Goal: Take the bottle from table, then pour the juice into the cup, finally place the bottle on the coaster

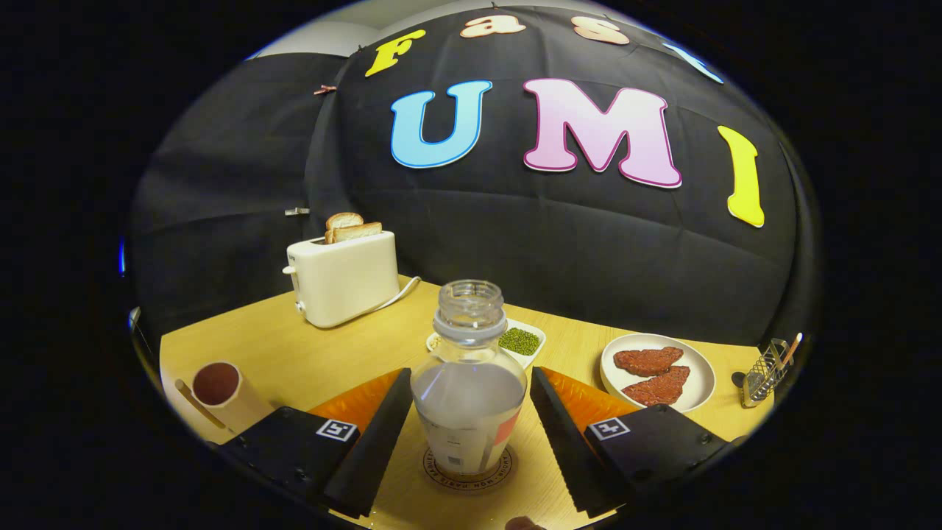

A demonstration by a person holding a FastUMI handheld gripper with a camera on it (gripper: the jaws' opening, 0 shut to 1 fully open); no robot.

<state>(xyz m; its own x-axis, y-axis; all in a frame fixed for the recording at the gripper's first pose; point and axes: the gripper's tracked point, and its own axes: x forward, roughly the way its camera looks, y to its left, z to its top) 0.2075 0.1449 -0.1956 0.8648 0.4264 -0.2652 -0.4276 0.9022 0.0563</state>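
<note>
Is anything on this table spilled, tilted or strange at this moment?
Nothing stands out. The uncapped bottle stands upright on the coaster, between the open gripper fingers, which do not press it. No liquid is visible on the table. The cup only appears leaning; lens distortion may explain it.

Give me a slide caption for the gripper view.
Open tongs flank the uncapped bottle standing on its coaster, cup beyond the left finger.

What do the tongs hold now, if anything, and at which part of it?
Nothing, as far as it can be seen. The tongs stand open on both sides of the bottle, level with its lower body, with a small gap at each finger. The bottle stands on the coaster.
</note>
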